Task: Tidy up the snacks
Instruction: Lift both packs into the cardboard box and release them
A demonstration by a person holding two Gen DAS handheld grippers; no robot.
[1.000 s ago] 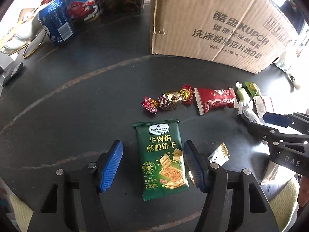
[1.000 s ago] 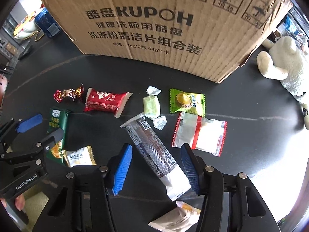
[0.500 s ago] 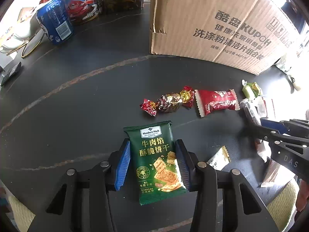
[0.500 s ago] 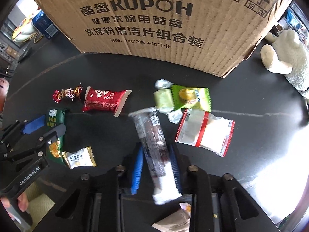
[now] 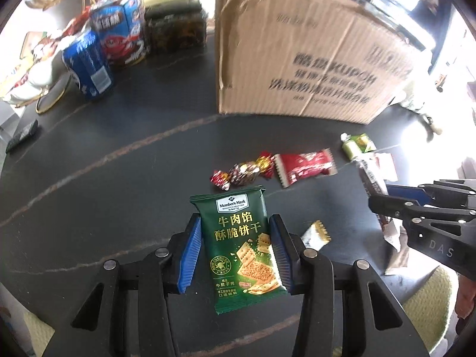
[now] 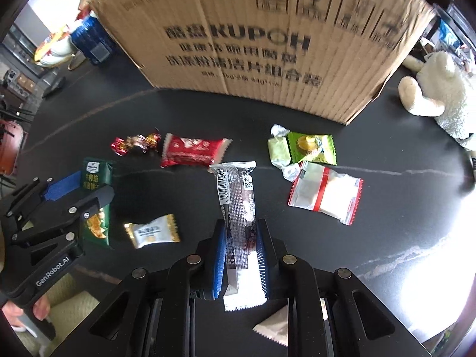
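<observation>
My left gripper (image 5: 235,223) is shut on a green Member's Mark biscuit packet (image 5: 242,247) and holds it above the black table (image 5: 119,154). My right gripper (image 6: 241,227) is shut on a long silver snack bar (image 6: 238,205), lifted off the table. The big KUPOH cardboard box (image 6: 253,44) stands behind the loose snacks. The left gripper and green packet also show in the right wrist view (image 6: 95,175), at the left.
On the table lie a foil candy (image 6: 135,144), a red packet (image 6: 192,150), a pale green candy (image 6: 278,151), a green packet (image 6: 312,147), a red-white packet (image 6: 325,192) and a gold-white sachet (image 6: 151,230). Blue cans (image 5: 87,65) stand far left; a plush toy (image 6: 437,89) sits right.
Both grippers closed from open onto their snacks: the left on the green packet, the right on the silver bar. Both have since lifted and tilted toward the box.
</observation>
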